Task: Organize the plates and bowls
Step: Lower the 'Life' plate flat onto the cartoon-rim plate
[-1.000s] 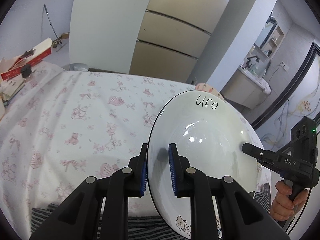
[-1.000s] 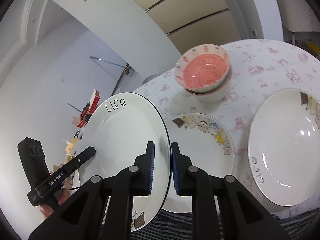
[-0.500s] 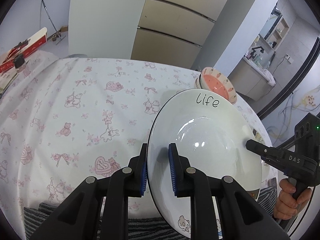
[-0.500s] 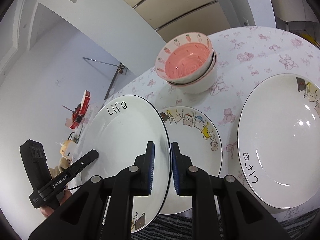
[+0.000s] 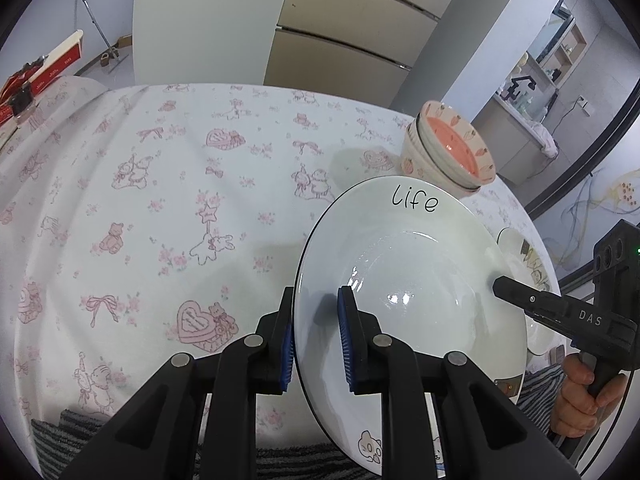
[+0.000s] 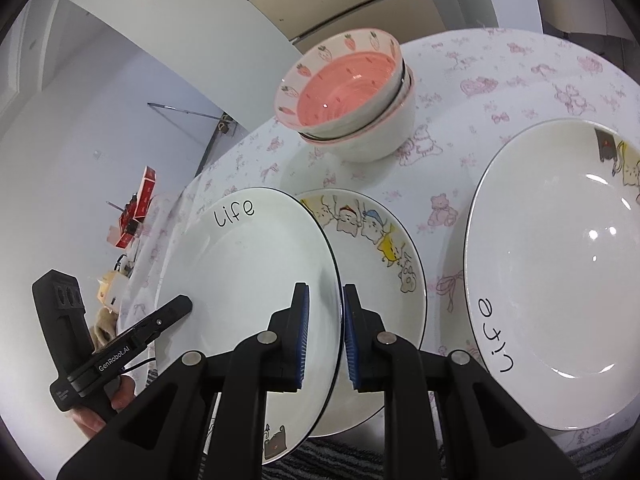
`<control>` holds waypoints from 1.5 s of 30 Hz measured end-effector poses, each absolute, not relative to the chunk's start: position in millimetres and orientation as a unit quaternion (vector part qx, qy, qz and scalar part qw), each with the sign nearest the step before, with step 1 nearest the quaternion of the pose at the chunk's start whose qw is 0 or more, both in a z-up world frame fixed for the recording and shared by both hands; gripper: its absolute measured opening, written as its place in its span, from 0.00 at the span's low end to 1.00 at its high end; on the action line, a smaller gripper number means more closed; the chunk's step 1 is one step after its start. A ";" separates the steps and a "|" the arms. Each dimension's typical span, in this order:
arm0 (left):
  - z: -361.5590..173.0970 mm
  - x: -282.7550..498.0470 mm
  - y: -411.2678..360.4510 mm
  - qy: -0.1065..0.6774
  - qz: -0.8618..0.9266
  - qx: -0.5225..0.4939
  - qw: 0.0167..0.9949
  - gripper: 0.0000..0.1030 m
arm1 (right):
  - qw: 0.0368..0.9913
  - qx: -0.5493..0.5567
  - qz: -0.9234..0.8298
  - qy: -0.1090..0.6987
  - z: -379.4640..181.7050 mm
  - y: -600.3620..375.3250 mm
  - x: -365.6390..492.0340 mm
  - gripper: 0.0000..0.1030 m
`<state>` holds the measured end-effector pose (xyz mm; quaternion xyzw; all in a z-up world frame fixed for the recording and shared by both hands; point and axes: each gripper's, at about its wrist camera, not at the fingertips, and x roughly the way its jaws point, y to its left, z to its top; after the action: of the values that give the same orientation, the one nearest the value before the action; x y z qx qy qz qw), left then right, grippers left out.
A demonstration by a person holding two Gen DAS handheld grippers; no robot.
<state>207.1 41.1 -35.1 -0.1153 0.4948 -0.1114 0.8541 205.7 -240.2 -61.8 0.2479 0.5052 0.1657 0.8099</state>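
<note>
Plate marked "life" [image 5: 412, 280] is up off the table, held between both grippers at once. Left gripper [image 5: 316, 340] is clamped on its near-left rim, blue pads either side of the edge. Right gripper [image 6: 323, 338] is clamped on the opposite rim, same way; its black finger shows in the left view at the plate's far right edge, w/ the person's hand [image 5: 576, 400] around the handle below. Plate is tilted, "life" side furthest from both cams.

Table has a white cloth w/ pink bear & heart print [image 5: 160, 200]. Just under/behind the held plate, in the right view, lies a smaller cartoon-print plate [image 6: 380, 248], partly covered by it. Beside that, to the right, a second big "life" plate [image 6: 560, 280] sits flat on the cloth. Behind both, a stack of pink strawberry bowls [image 6: 352, 92], nested, slightly askew. Red boxes [image 5: 52, 68] at far left edge of the table area, well apart from the dishes.
</note>
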 end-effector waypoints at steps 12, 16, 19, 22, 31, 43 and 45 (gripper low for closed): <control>-52.0 210.4 42.3 0.510 -0.108 -0.114 0.846 0.19 | 0.808 0.234 0.161 0.517 -71.2 -234.1 207.1 0.19; -52.8 209.5 40.0 0.509 -0.108 -0.108 0.847 0.19 | 0.809 0.231 0.157 0.517 -72.0 -233.7 207.9 0.19; -53.5 209.7 38.9 0.510 -0.108 -0.106 0.847 0.20 | 0.809 0.231 0.155 0.518 -72.6 -233.5 207.5 0.19; -55.4 210.7 37.7 0.512 -0.110 -0.106 0.846 0.20 | 0.811 0.228 0.152 0.516 -71.0 -232.9 206.4 0.19; -56.7 209.5 26.3 0.503 -0.107 -0.083 0.854 0.23 | 0.818 0.217 0.137 0.515 -67.7 -233.7 199.6 0.19; -62.2 211.7 11.8 0.503 -0.118 -0.067 0.854 0.23 | 0.820 0.226 0.106 0.515 -65.7 -243.5 182.1 0.19; -62.4 210.9 7.9 0.501 -0.114 -0.057 0.856 0.23 | 0.820 0.228 0.103 0.515 -67.1 -245.3 179.5 0.19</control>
<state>210.9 7.9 -62.4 -0.0567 0.5009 -0.1140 0.8561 179.5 -245.3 -67.1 0.2283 0.5146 0.1034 0.8200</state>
